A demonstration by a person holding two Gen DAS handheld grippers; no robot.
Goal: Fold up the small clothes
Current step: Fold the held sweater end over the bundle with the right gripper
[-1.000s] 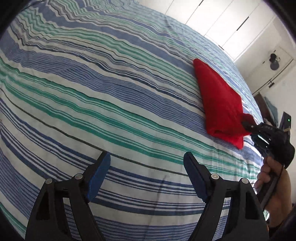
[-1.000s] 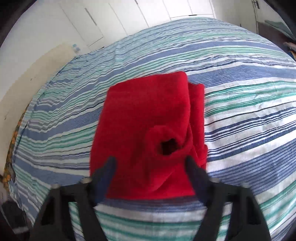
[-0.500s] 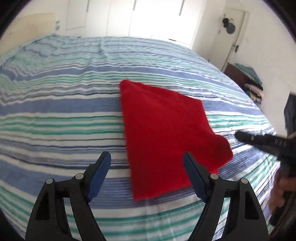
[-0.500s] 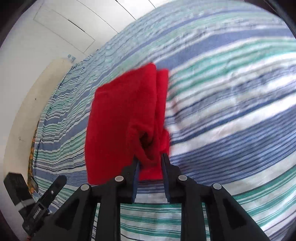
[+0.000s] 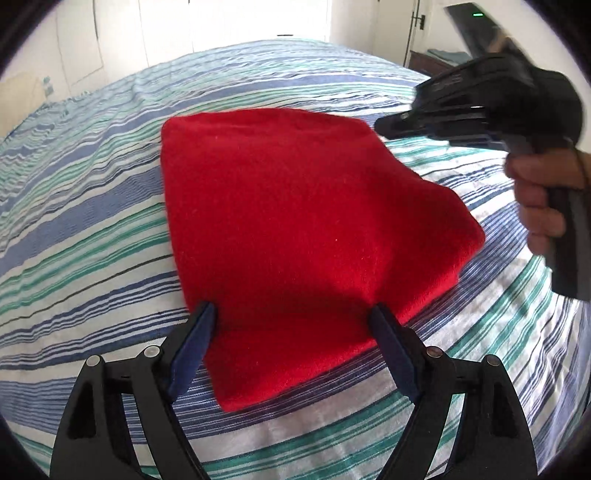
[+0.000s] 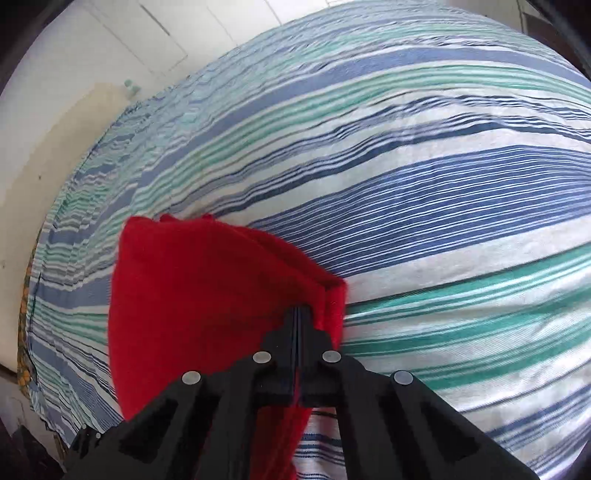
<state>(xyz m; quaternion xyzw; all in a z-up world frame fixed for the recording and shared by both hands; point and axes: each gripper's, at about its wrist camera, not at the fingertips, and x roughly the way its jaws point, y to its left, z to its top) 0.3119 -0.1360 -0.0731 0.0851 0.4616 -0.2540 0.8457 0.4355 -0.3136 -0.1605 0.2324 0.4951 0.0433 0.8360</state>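
Looking down your left tongs [image 5: 291,325], you've got the jaws standing wide and still easing apart, one blue pad [image 5: 192,347] on either side of the near edge of the red cloth [image 5: 295,229]. The cloth sits between them, but neither pad presses on it. It lies folded and fairly flat on the striped bed [image 5: 92,206], blue, green and white bands running under it.

Over on the right of that view, your right hand [image 5: 543,206] grips the handle of the right tongs [image 5: 384,127], which hang above the far right edge of the cloth; whether their tips touch it there is hard to tell.

Now the right wrist view: your right tongs [image 6: 298,314] are pressed tight together, the two black fingers flush against each other. The red cloth [image 6: 192,302] bunches up just at their tip, its folded layers showing along the right edge, though you can't tell from here whether any fabric is caught between the tips. White cupboard doors [image 5: 236,18] stand beyond the bed.
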